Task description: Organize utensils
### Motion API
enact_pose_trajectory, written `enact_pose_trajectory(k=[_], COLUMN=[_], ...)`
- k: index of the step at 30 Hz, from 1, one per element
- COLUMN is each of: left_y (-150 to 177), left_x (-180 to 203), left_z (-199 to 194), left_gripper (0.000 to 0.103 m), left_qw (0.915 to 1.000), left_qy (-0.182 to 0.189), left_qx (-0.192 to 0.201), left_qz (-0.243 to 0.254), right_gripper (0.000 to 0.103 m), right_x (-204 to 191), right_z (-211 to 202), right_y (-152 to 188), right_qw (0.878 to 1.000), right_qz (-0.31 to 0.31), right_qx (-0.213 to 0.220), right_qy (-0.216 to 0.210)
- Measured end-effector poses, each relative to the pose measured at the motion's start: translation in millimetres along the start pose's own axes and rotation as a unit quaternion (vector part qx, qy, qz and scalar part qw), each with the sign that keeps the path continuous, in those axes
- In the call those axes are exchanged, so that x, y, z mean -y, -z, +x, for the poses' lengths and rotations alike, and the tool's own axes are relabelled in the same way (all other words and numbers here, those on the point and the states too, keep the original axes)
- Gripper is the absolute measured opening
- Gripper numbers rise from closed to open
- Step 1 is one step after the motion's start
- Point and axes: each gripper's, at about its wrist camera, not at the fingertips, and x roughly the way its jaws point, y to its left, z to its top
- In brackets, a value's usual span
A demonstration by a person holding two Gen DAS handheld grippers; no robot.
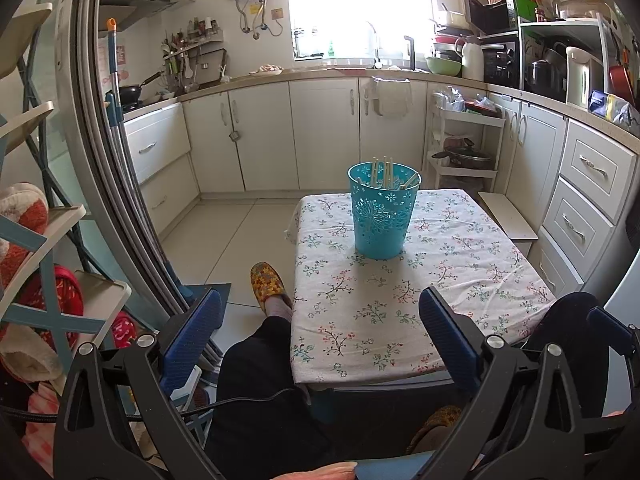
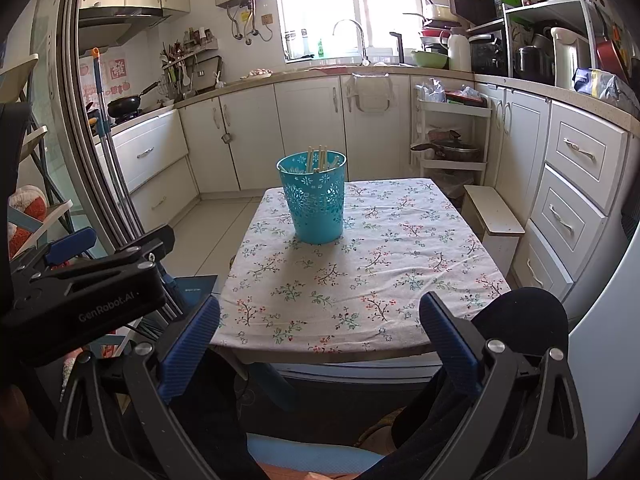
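Observation:
A teal perforated basket (image 1: 382,214) stands upright on the far part of a small table with a floral cloth (image 1: 440,280). Several pale chopsticks (image 1: 382,170) stand inside it. The basket also shows in the right wrist view (image 2: 316,200), with the chopsticks (image 2: 320,158) poking above its rim. My left gripper (image 1: 320,316) is open and empty, held low in front of the table's near edge. My right gripper (image 2: 320,320) is open and empty too, at the near edge of the table (image 2: 360,280). The left gripper's body (image 2: 80,280) shows at the left of the right wrist view.
The person's legs and a yellow slipper (image 1: 268,282) are left of the table. A shelf with slippers (image 1: 36,280) stands at far left. White cabinets (image 1: 280,136), a small cart with a pan (image 1: 464,148) and a low white stool (image 2: 494,212) surround the table.

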Motion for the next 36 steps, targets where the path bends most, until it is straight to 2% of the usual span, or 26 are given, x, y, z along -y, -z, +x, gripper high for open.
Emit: enact_pose_trajectory(k=[36], left_y=[-1.7], left_x=[-1.9], left_z=[-1.0], left_gripper=[0.095], left_qw=[1.0000], left_qy=[-0.001], left_qx=[0.001], left_qz=[0.000], right_gripper=[0.096], right_x=[1.7], right_z=[-1.6], right_y=[2.0], right_qw=[1.000], right_qz=[-0.004], right_qx=[-0.005], right_qy=[0.001])
